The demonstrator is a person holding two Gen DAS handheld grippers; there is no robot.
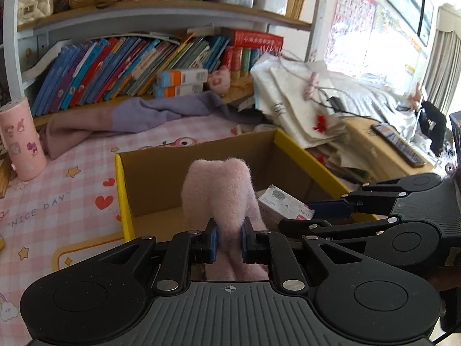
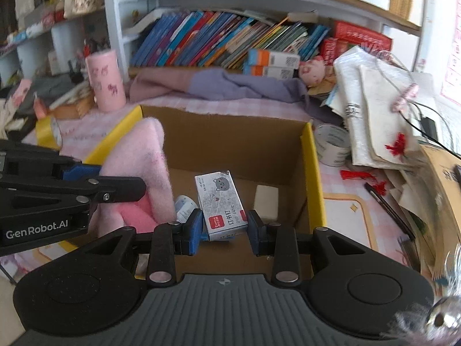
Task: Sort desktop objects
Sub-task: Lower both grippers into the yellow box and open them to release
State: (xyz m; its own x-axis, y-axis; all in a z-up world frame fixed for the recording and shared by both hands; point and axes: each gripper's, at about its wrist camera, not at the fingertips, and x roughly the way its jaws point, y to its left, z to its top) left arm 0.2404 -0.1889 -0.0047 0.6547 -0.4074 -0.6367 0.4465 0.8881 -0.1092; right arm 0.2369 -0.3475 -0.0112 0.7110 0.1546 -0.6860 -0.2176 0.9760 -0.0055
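Over the open cardboard box on the desk, the left gripper clamps a fluffy pink toy above the box's left wall. Beside it, the right gripper pinches a small staple box over the box's floor, near a white eraser.

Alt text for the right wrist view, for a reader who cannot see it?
The right gripper holds a small staple box over a yellow-edged cardboard box; the left gripper beside it clamps a fluffy pink toy.

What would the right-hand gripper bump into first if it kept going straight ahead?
Probably the brown floor of the yellow-edged cardboard box, near the white eraser-like block; the right gripper carries a small staple box. Depth is uncertain.
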